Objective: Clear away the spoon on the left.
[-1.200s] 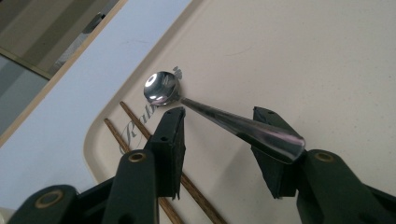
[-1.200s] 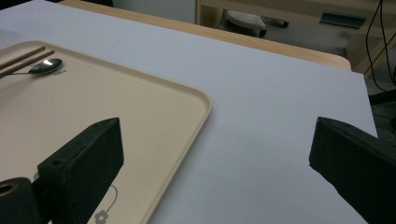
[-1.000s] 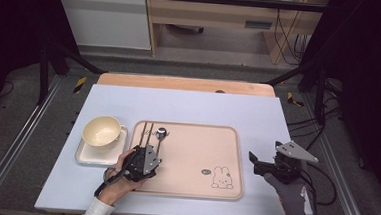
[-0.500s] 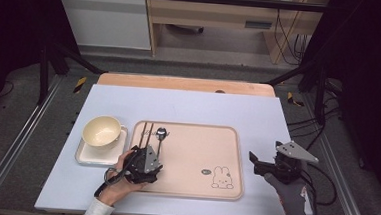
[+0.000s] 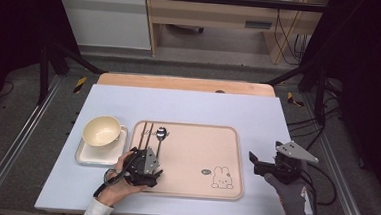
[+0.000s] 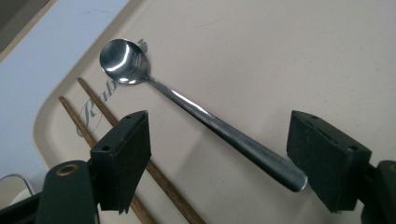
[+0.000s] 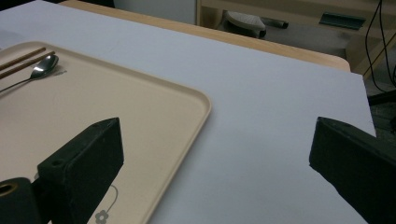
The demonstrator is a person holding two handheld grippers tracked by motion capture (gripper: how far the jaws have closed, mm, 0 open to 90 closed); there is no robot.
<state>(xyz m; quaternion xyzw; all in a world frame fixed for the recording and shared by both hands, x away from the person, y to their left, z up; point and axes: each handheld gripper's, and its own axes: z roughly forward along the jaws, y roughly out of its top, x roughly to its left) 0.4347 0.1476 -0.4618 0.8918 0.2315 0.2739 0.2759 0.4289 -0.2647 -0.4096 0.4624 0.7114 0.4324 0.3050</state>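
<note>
**Spoon lying free on the tray, claws apart on both sides**

While both hands hold steady, the left gripper (image 5: 151,166) sits low over the near left corner of the beige tray (image 5: 223,189), its jaws spread wide and just now opening further. Between them, in the left gripper view, lies the handle end of the metal spoon (image 6: 201,116), flat on the tray; neither pad presses on it, though the handle tip is just beside the right-hand pad. Two brown chopsticks (image 6: 98,116) lie alongside the spoon, closer to the tray's left rim, one passing under the left-hand pad.

From above, spoon and chopsticks run away from the person along the tray's left side, bowl of the spoon toward the far rim. Everything to the right of them on the tray is bare surface, apart from a printed rabbit (image 5: 219,177) near the front right corner.

Left of the tray, just beside its rim, a cream bowl (image 5: 102,131) stands on a small square plate (image 5: 83,156); I can see nothing inside the bowl.

Over by the table's right edge, the right gripper (image 5: 256,164) hangs well apart from the tray, jaws wide and holding nothing, with open pale-blue tabletop (image 5: 188,105) ahead of it.
</note>
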